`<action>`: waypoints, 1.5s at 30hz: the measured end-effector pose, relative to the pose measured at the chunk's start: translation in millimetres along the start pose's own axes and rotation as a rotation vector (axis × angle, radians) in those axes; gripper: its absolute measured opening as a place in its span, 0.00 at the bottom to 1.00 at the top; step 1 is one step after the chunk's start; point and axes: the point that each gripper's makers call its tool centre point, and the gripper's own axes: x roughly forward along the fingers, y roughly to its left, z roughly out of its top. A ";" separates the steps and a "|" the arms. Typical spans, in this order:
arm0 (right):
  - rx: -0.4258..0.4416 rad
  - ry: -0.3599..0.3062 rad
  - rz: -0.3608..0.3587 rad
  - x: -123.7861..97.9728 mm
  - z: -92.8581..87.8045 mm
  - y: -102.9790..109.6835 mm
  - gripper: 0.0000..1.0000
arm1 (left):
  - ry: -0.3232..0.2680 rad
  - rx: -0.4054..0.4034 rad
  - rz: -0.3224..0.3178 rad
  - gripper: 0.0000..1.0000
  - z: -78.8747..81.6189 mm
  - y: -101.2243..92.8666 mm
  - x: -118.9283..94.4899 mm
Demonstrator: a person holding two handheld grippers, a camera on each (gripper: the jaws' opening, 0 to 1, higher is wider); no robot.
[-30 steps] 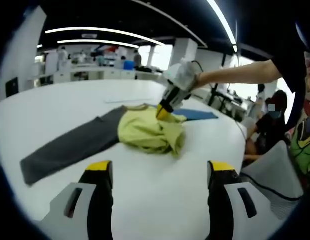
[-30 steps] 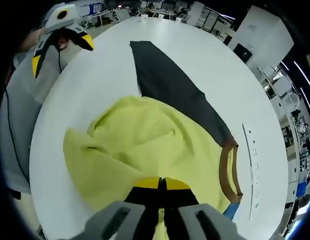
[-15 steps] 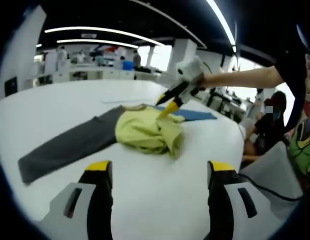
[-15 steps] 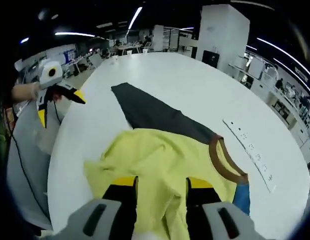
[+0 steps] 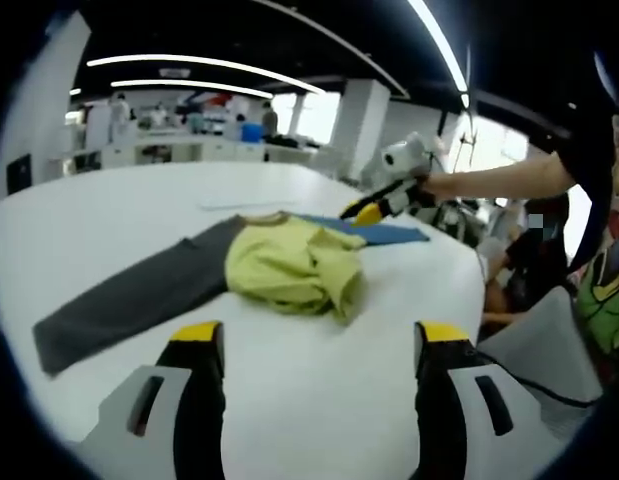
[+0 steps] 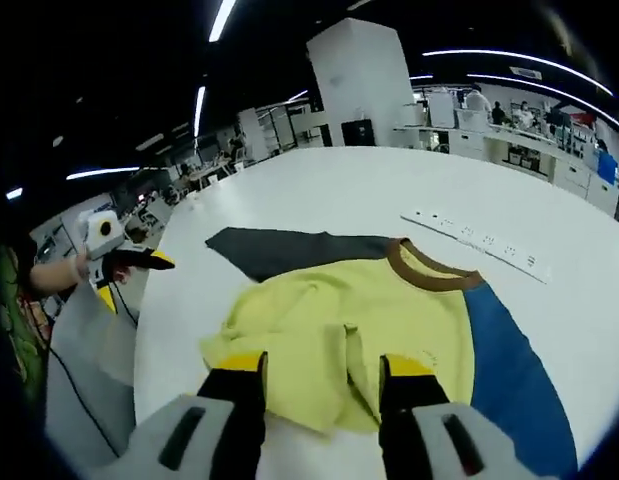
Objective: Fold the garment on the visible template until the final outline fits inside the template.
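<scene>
One crumpled yellow garment (image 6: 339, 320)

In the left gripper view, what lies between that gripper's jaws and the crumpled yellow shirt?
Only bare white table lies between the left gripper and the yellow shirt; the left gripper view shows that stretch.

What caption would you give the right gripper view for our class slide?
Open right gripper hovers over a crumpled yellow shirt with one grey sleeve, lying partly on a blue template.

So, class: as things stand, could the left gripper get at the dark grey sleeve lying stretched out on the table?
Probably yes. The left gripper is open, and only bare white table lies between its jaws and the dark grey sleeve, with nothing resting on the sleeve.
</scene>
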 end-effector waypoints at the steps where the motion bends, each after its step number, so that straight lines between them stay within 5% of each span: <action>1: 0.013 -0.007 -0.001 -2.5 -1.0 1.2 0.46 | 0.000 0.000 0.000 0.74 0.0 -0.1 0.1; 14: 0.100 -0.084 -0.025 -29.3 -17.5 3.9 0.83 | 0.005 0.006 -0.004 0.74 0.9 1.1 -0.1; 19: 0.174 -0.074 -0.005 -32.1 -26.8 8.2 0.64 | 0.010 0.006 -0.008 0.74 0.6 0.7 1.3; 28: 0.216 -0.054 0.002 -13.6 -39.2 10.3 0.59 | 0.011 0.005 -0.006 0.73 1.8 1.3 -0.8; 38: 0.268 -0.003 0.023 9.2 -50.1 15.6 0.40 | 0.009 -0.010 0.008 0.72 -1.8 2.4 -5.6; 45: 0.293 0.012 0.005 20.5 -54.6 -3.7 0.30 | 0.012 -0.017 0.010 0.72 -4.0 2.7 -5.9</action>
